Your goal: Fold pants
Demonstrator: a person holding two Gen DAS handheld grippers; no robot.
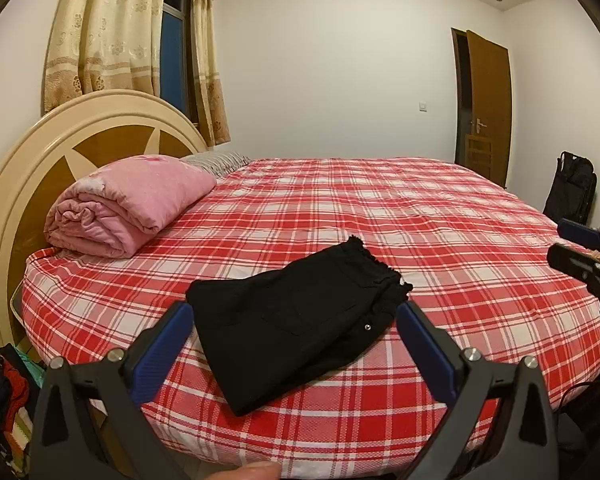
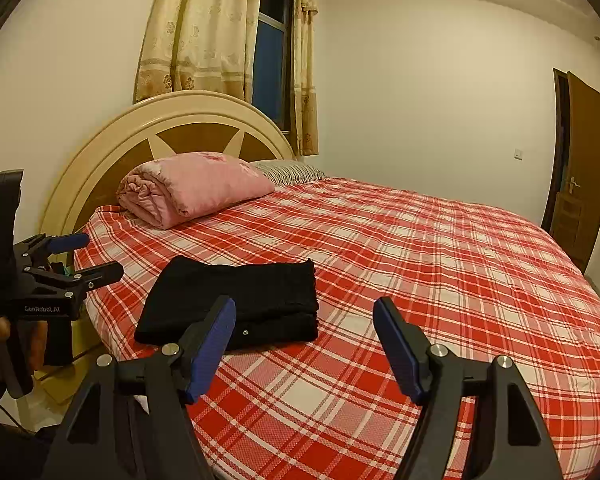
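Note:
Black pants [image 1: 296, 316] lie folded into a compact stack near the front edge of the bed; the frilled waistband points to the far right in the left wrist view. My left gripper [image 1: 294, 318] hovers above and short of the stack, open, its blue pads wide apart with nothing between them. The same pants [image 2: 236, 304] sit left of centre in the right wrist view. My right gripper [image 2: 304, 322] is open too, empty, held over the plaid sheet just right of the stack. Each gripper shows in the other's view: left gripper [image 2: 100, 258], right gripper [image 1: 562, 242].
The bed [image 1: 440, 240] carries a red-and-white plaid sheet. A rolled pink quilt [image 1: 128, 208] and a striped pillow [image 1: 220, 160] lie by the round headboard [image 1: 80, 132]. Clothes [image 1: 0, 384] are piled on the floor at left. A black bag [image 1: 572, 188] and a brown door [image 1: 490, 108] stand far right.

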